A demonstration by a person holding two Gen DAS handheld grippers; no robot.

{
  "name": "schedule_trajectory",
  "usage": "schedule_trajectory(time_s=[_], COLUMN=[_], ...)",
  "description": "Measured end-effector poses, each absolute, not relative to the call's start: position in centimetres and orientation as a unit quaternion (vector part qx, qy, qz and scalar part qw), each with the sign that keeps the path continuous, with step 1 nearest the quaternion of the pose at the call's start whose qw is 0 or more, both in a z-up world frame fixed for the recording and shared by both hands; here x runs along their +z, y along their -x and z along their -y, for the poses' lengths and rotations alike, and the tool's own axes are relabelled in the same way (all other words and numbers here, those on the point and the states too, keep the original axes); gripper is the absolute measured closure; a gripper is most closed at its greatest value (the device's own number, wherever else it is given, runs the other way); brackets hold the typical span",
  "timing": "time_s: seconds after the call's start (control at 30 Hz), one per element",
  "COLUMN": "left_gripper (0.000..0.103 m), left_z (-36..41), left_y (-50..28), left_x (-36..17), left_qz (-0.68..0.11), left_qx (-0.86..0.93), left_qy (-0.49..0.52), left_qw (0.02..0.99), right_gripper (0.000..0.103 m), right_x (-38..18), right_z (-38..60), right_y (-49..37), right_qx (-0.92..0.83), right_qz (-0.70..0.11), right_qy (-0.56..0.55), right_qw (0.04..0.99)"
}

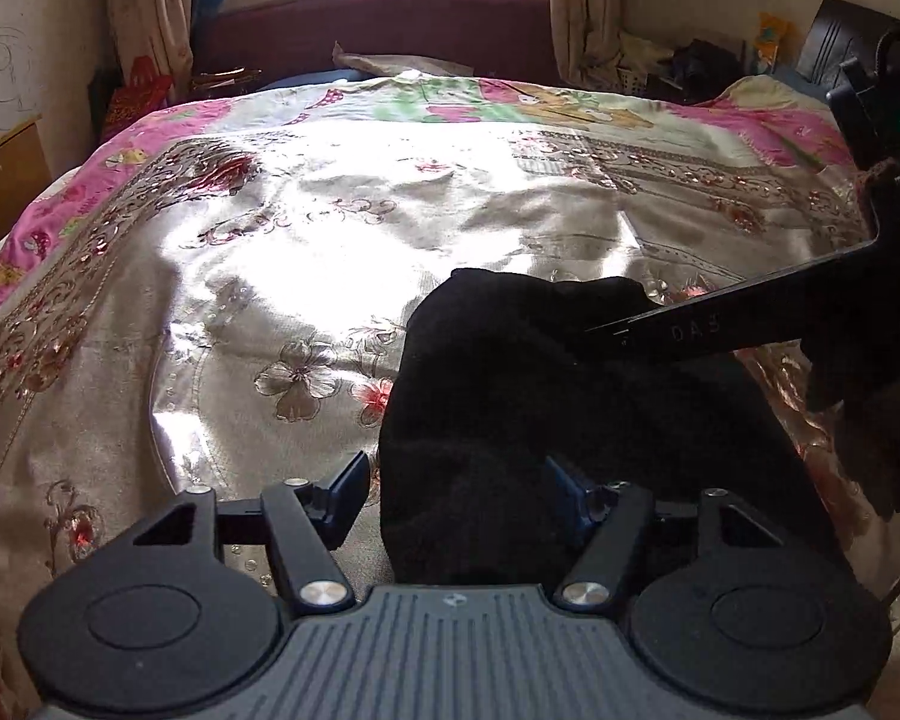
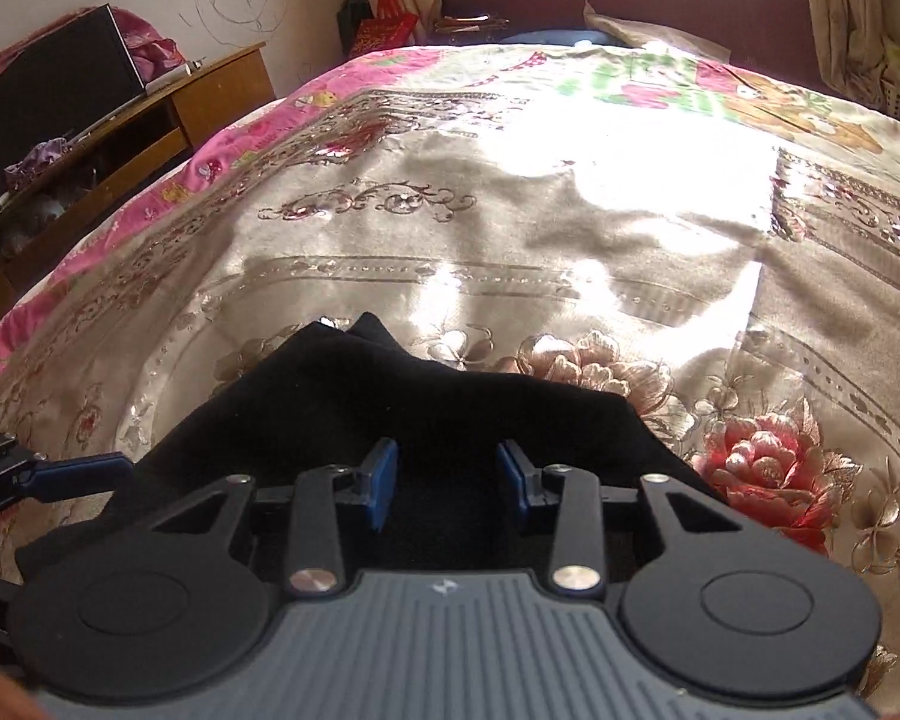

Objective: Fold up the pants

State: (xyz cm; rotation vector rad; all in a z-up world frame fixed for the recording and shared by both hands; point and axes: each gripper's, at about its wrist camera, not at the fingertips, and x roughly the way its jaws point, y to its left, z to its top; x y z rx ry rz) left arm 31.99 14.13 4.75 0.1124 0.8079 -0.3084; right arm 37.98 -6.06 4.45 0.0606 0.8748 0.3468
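The black pants lie in a folded bundle on the shiny floral bedspread. My left gripper is open, its jaws spread wide across the bundle's near left edge. The right gripper's body reaches over the pants from the right in the left wrist view. In the right wrist view the pants lie just under and ahead of my right gripper, which is open with nothing between its blue pads. The left gripper's finger shows at the left edge.
The bed has a dark red headboard under a window. A wooden desk with a dark screen stands left of the bed. Clutter and a dark chair sit at the right. Pink bedding borders the bedspread.
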Motion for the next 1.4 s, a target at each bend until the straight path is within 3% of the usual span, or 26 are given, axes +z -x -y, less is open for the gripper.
schedule_trajectory(time_s=[0.3,1.4], left_gripper=[0.022,0.023], left_z=[-14.3,-11.7], left_y=[-33.0,-31.7], left_x=[4.2,7.1], left_qz=[-0.434,-0.398], left_qx=[-0.131,-0.147], left_qy=[-0.036,-0.097], left_qw=[0.890,0.900], right_gripper=[0.063,0.062], right_x=[4.3,7.2], right_z=[8.7,10.1], right_y=[-36.3,-30.5], right_qx=[0.137,0.114], right_qz=[-0.439,-0.456], right_qy=[-0.045,-0.092], right_qw=[0.887,0.878])
